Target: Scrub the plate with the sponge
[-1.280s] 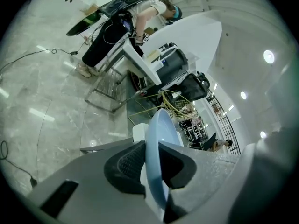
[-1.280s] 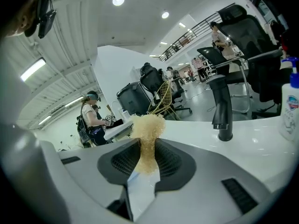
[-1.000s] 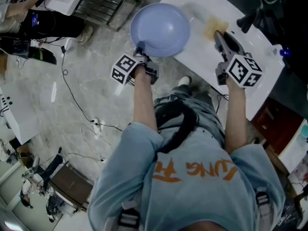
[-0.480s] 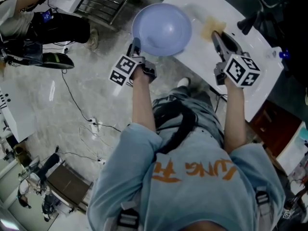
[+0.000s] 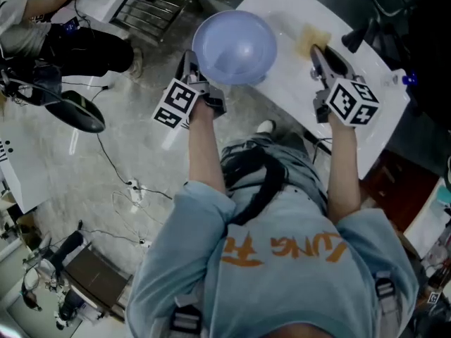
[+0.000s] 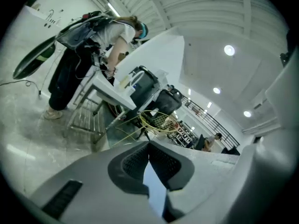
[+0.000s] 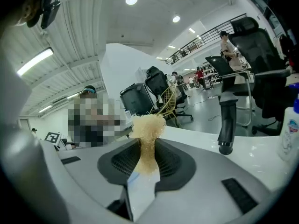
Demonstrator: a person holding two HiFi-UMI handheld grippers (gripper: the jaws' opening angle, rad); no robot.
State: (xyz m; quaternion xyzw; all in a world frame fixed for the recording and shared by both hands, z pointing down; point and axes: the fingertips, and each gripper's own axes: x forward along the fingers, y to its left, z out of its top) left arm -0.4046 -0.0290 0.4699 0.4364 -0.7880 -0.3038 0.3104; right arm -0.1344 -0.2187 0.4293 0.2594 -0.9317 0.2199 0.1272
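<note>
Head view: a pale blue plate (image 5: 235, 46) sits at the near edge of a white surface (image 5: 292, 83). It lies just right of the left gripper (image 5: 188, 65) jaws and left of the right gripper (image 5: 318, 51), which clamps a tan sponge (image 5: 312, 36).

Left gripper view: the left gripper (image 6: 148, 149) jaws have just closed and meet pad to pad, with nothing between them. No plate shows here.

Right gripper view: the right gripper (image 7: 147, 149) jaws pinch the fibrous sponge (image 7: 147, 127), and its tuft pokes beyond their tips.

The plate looks stiff, smooth and probably slippery, so it is best held by its rim. The sponge seems light and squashy.
</note>
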